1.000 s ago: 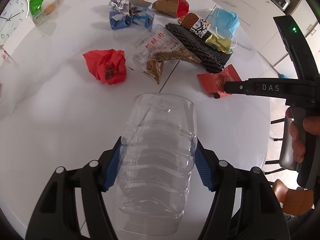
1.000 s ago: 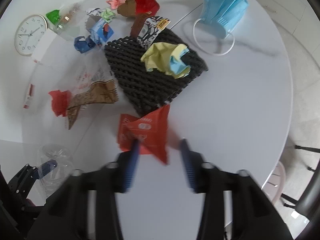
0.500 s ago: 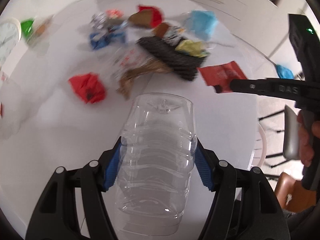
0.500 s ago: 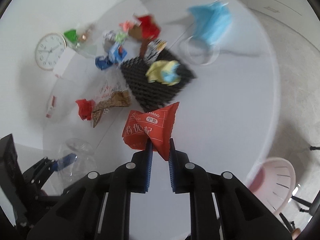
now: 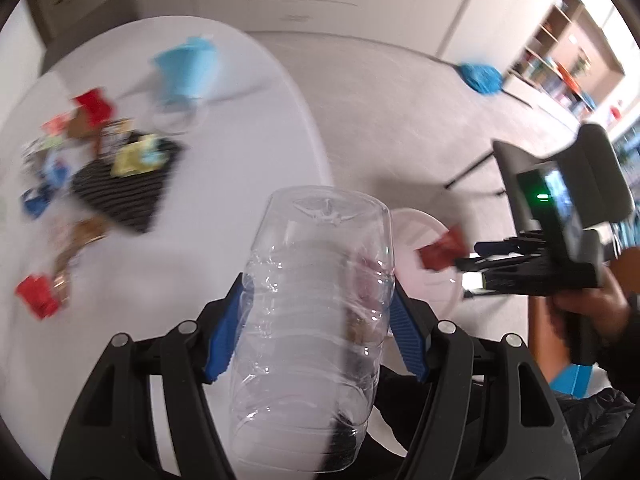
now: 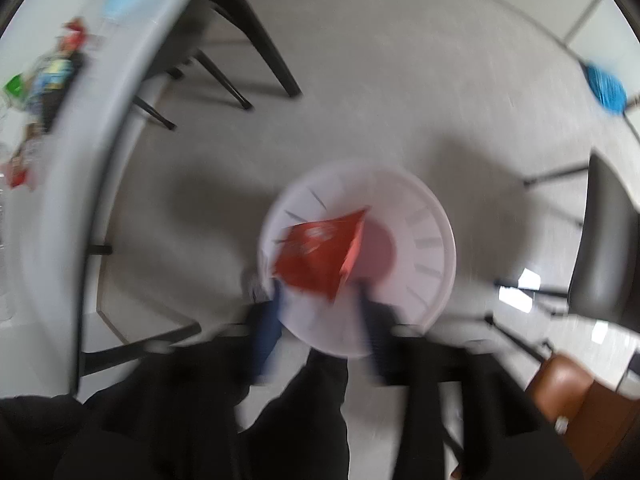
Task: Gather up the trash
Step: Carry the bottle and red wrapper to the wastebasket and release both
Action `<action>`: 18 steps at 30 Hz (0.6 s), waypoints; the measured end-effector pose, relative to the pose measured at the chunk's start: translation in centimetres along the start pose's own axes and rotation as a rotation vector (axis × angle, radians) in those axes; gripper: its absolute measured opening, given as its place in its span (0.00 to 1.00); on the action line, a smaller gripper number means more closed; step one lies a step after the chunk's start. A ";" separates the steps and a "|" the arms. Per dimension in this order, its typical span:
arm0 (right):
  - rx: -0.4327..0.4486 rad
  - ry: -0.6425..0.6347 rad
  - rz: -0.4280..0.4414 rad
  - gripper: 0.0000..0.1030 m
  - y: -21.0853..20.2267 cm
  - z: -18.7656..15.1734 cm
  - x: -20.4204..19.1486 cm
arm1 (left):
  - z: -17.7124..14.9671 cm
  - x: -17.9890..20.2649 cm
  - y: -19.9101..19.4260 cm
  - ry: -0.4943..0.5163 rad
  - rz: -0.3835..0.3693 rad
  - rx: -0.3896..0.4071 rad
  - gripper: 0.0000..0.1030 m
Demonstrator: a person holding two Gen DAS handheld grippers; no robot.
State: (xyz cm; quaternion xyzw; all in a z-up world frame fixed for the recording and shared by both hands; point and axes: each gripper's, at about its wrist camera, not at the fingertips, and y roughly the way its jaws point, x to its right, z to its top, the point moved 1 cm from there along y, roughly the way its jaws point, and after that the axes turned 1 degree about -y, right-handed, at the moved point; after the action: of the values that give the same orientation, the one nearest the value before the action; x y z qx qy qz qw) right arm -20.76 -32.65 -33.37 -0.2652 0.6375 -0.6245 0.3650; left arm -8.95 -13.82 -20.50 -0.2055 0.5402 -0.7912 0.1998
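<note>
My left gripper (image 5: 316, 328) is shut on a clear crushed plastic bottle (image 5: 312, 320) and holds it near the table's edge. My right gripper (image 6: 320, 320) hangs over a pale pink bin (image 6: 432, 240) on the floor; its blue fingers (image 6: 268, 332) stand wide apart. The red snack wrapper (image 6: 320, 252) is between and just beyond them, over the bin's mouth, blurred by motion. In the left wrist view the wrapper (image 5: 440, 252) sits at the tip of the right gripper (image 5: 464, 264) above the bin (image 5: 420, 264).
The white round table (image 5: 248, 148) carries more trash: a blue face mask (image 5: 188, 68), a black mesh mat (image 5: 124, 192), a yellow wrapper (image 5: 136, 156), red crumpled pieces (image 5: 36, 296). Dark chairs (image 6: 608, 240) and a blue mop (image 6: 606, 84) stand on the floor.
The right gripper swung off the table with the red wrapper to above the bin, and its jaws have opened. The left gripper turned right with the bottle still held.
</note>
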 end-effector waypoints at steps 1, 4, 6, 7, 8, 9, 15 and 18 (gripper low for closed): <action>0.001 0.023 -0.008 0.77 0.1 -0.3 0.7 | 0.3 1.2 0.7 0.019 -0.018 -0.014 0.62; 0.000 0.090 0.000 0.89 -0.4 -1.0 3.4 | 1.0 3.7 2.3 0.061 -0.047 -0.047 0.62; 0.012 0.121 -0.017 0.93 -1.1 -1.1 4.7 | 1.5 5.7 3.5 0.091 -0.074 -0.062 0.62; 0.019 0.135 -0.029 0.94 -1.7 -1.2 5.5 | 1.7 6.5 4.1 0.102 -0.084 -0.071 0.62; 0.025 0.148 -0.042 0.94 -2.2 -1.8 6.4 | 1.9 7.7 4.8 0.116 -0.099 -0.080 0.62; 0.031 0.161 -0.051 0.94 -2.6 -2.0 7.4 | 2.1 8.5 5.3 0.124 -0.111 -0.086 0.62; 0.076 0.212 -0.066 0.95 -5.2 -2.8 11.4 | 2.9 13.2 9.6 0.157 -0.171 -0.128 0.63; 0.084 0.216 -0.053 0.95 -5.4 -3.0 12.2 | 2.9 14.2 10.4 0.151 -0.163 -0.146 0.78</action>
State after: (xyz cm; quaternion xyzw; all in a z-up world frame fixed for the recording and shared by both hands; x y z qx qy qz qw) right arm -30.98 -40.99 -29.77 -0.1975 0.6390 -0.6851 0.2886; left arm -18.24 -27.17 -27.70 -0.2027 0.5912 -0.7767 0.0780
